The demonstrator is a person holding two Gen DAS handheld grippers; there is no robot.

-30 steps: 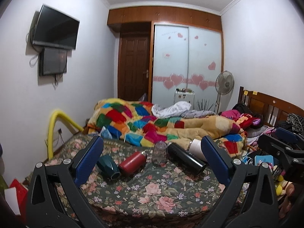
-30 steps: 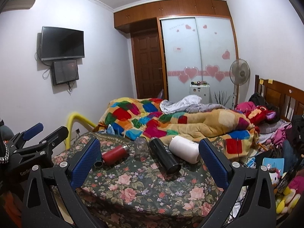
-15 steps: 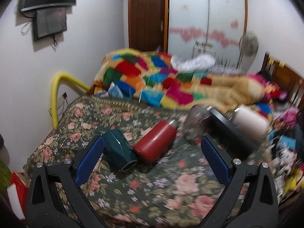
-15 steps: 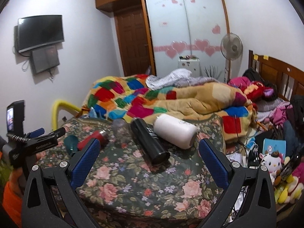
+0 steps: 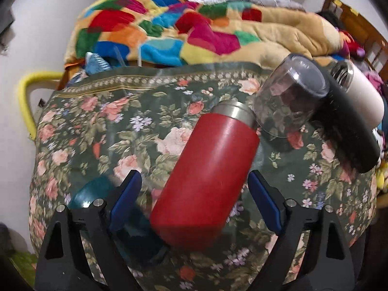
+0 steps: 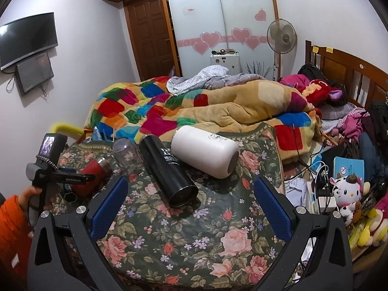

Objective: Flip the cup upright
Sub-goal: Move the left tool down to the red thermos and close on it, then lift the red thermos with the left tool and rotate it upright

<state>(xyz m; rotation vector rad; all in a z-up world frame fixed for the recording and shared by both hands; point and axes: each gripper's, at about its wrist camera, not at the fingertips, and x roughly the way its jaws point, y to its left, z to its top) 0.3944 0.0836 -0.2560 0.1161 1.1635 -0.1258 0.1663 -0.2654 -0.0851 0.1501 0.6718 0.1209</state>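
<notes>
A red flask (image 5: 208, 169) lies on its side on the floral cloth (image 5: 121, 126). My left gripper (image 5: 194, 198) is open, its blue fingers on either side of the flask's base, apart from it. A dark green cup (image 5: 97, 194) lies at the left finger, partly hidden. A clear cup (image 5: 288, 97) stands mouth down beside the red flask's neck. A black flask (image 6: 167, 169) and a white flask (image 6: 206, 155) lie on their sides. My right gripper (image 6: 191, 206) is open and empty, in front of the black flask's base. The left gripper (image 6: 60, 177) also shows in the right wrist view.
A colourful quilt (image 6: 194, 111) is heaped on the bed behind the cloth. A yellow rail (image 5: 26, 92) runs along the left edge. Plush toys (image 6: 349, 194), cables and clutter lie to the right. A wooden headboard (image 6: 351, 72) stands at the far right.
My left gripper has dropped and moved forward until its fingers straddle the red flask. My right gripper has moved closer to the black and white flasks.
</notes>
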